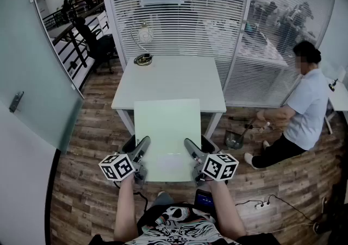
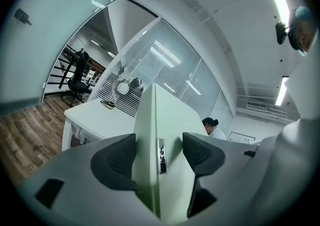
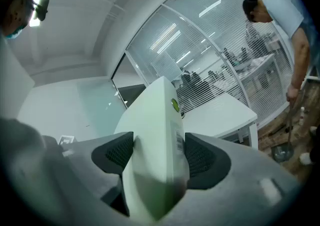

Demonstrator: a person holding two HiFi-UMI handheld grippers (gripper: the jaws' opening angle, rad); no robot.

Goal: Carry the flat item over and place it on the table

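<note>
Panel (image 1: pixel 167 130) is pale green, thin and wide. It's held flat and about level in front of the person, off the floor (image 1: pixel 81 184).

Left gripper (image 1: pixel 137 149) is clamped on the panel's left side edge at the near end. Its own view shows the board edge-on between the jaws, with both dark pads against its faces. Right gripper (image 1: pixel 198 150) does the same on the right side edge, pads pressed to both faces. Neither claw is empty.

Gripping opposite edges looks deliberate: a board this wide and thin would likely tip or twist from one side only. The near-end hold leaves the far end free to lead.

Table (image 1: pixel 168 78) is white and straight ahead. In the head view the panel's far end overlaps the table's near edge. Can't tell whether it's resting there or just above.

Lamp (image 1: pixel 144 34) and coiled cable (image 1: pixel 143 60) sit at the table's far left edge, so the near part is bare enough for the board.

Person (image 1: pixel 304 105) crouches to the right, well apart from the panel's path.

Judgement: carry is nearly done, placing not yet done. Next comes pushing the board forward and lowering it level.
</note>
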